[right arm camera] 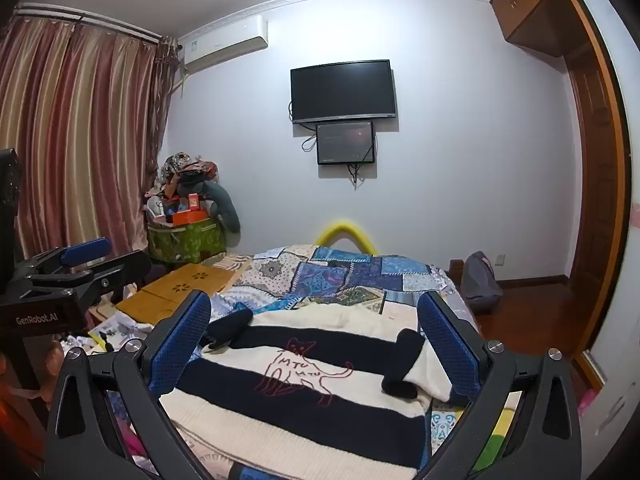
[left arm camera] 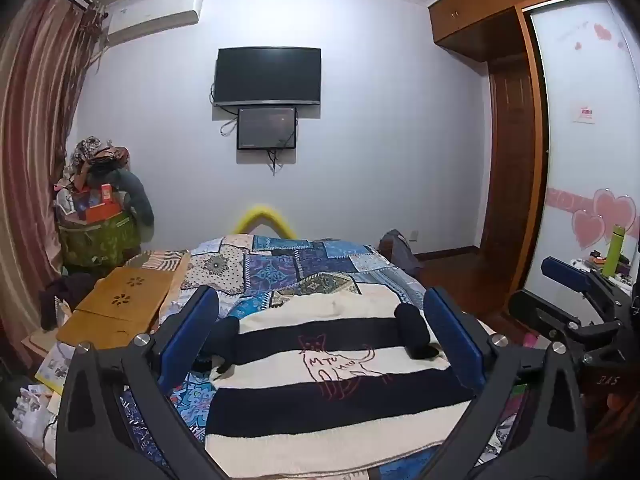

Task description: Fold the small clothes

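While the striped sweater (left arm camera: 332, 376) lies flat on the quilt (left arm camera: 280, 268) in the lower centre of both frames, I hold the left gripper (left arm camera: 320, 336) and right gripper (right arm camera: 316, 344) above it, jaws spread and empty; I judge folding has not started, so next I must pinch a sleeve

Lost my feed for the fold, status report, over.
Left tongs open, empty. Right tongs open, empty. Cream and navy striped knit sweater flat on patchwork quilt, cat outline up, not yet folded. Nothing on it.
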